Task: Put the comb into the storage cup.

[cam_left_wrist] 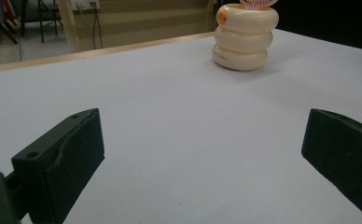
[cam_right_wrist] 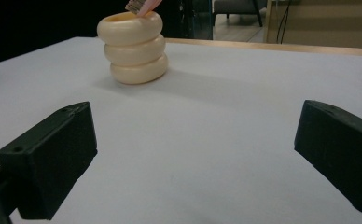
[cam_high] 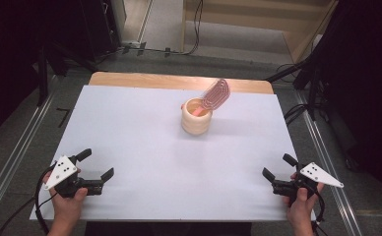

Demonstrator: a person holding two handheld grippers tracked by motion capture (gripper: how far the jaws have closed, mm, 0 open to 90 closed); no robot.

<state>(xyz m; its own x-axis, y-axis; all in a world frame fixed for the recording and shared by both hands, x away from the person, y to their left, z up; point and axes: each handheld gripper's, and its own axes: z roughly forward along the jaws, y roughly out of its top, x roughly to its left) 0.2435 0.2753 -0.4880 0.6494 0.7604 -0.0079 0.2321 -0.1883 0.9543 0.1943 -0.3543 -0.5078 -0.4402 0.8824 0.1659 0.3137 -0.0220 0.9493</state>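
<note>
- Pale lavender sheeting covered the wooden table [cam_high: 130, 78], and around it the room lay dark, with cables trailing over the grey floor.
- Toward the far middle of the sheet stood a cream holder shaped like three stacked rings [cam_high: 196, 123], upright, with nothing beside it.
- A pink comb-like tool with a looped wire head [cam_high: 215, 95] stood in the holder, handle down in the opening, head leaning out to the right over the rim.
- The left gripper [cam_high: 96, 169] rested near the front left edge, jaws spread wide and empty; in the left gripper view the holder [cam_left_wrist: 244, 39] sat well ahead and to the right.
- The right gripper [cam_high: 279, 166] rested near the front right edge, also wide open with nothing between its jaws; in the right gripper view the holder [cam_right_wrist: 133, 46] stood ahead and to the left.
- Both were well apart from the holder, so I judged the step to be the reach itself.
- To do it well, I thought, one gripper should steady the holder low on its rings while the other came in from the right.
- That second one should close on the pink stem just above the rim, not on the springy wires.
- A lift straight along the lean would keep the light holder from tipping.
</note>
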